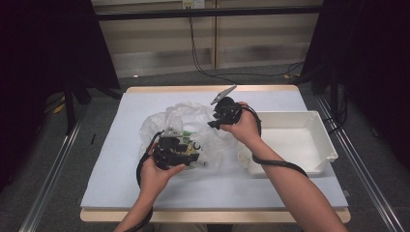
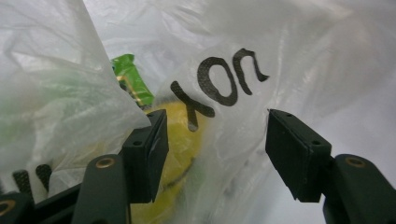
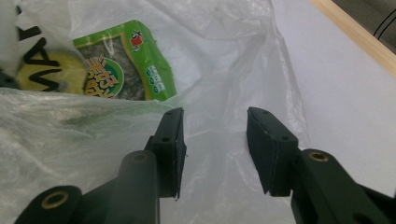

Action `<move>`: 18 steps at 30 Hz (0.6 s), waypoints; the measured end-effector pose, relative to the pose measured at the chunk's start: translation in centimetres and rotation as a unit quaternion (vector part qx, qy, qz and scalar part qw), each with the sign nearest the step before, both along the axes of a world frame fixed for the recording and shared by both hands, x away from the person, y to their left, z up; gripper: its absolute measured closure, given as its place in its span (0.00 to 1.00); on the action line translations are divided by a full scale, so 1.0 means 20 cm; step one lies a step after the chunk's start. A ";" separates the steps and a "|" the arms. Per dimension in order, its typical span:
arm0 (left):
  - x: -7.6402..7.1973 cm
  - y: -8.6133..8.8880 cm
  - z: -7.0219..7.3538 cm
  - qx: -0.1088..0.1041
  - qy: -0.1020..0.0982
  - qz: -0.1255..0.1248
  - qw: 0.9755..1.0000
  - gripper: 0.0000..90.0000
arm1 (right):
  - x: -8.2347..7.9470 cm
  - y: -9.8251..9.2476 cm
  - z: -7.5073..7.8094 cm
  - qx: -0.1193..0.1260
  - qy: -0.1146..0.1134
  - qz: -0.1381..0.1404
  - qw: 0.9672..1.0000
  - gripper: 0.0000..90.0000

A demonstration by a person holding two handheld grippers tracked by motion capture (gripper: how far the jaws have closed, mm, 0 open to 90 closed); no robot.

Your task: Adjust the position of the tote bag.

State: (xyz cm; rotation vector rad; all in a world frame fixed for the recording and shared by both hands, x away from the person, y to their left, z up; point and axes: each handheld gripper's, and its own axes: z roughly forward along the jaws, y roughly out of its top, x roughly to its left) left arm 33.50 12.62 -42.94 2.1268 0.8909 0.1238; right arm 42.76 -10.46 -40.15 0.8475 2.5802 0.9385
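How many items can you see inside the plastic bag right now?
2: a green snack packet lying in the plastic bag, and a yellow item beside it, behind the printed lettering. The crumpled film may hide more.

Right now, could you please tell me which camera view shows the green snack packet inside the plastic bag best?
The right gripper view: the green snack packet lies face-up through the bag's opening, its printing visible. The left gripper view catches a green corner behind the film; the high view gives small green patches beside the left gripper.
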 end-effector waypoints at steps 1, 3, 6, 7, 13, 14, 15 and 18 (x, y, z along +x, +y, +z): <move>0.01 0.00 -0.01 -0.006 0.009 0.001 1.000 0.48 | 0.00 0.01 0.00 -0.001 -0.002 0.004 1.000 0.63; 0.01 -0.01 -0.03 -0.013 0.013 -0.008 1.000 0.59 | -0.01 0.01 0.00 -0.003 -0.003 0.007 1.000 0.63; 0.01 -0.03 -0.04 -0.010 0.032 -0.025 0.999 0.82 | -0.01 0.01 0.00 -0.003 0.000 0.003 1.000 0.63; 0.00 -0.04 -0.05 -0.009 0.037 -0.024 0.999 0.87 | -0.01 0.01 0.00 -0.003 -0.002 0.005 1.000 0.63; -0.03 -0.05 -0.06 0.003 0.042 -0.042 0.998 0.94 | 0.00 0.00 0.01 0.001 -0.002 0.001 1.000 0.61; -0.05 -0.05 -0.05 0.015 0.034 -0.046 0.998 0.95 | 0.00 0.00 0.01 0.000 -0.002 0.000 1.000 0.61; -0.05 -0.05 -0.06 0.014 0.040 -0.048 0.998 0.98 | 0.00 0.00 0.01 0.001 -0.001 -0.002 1.000 0.60; -0.06 -0.06 -0.07 0.012 0.059 -0.052 0.997 1.00 | 0.00 0.00 0.01 0.003 0.000 -0.007 1.000 0.59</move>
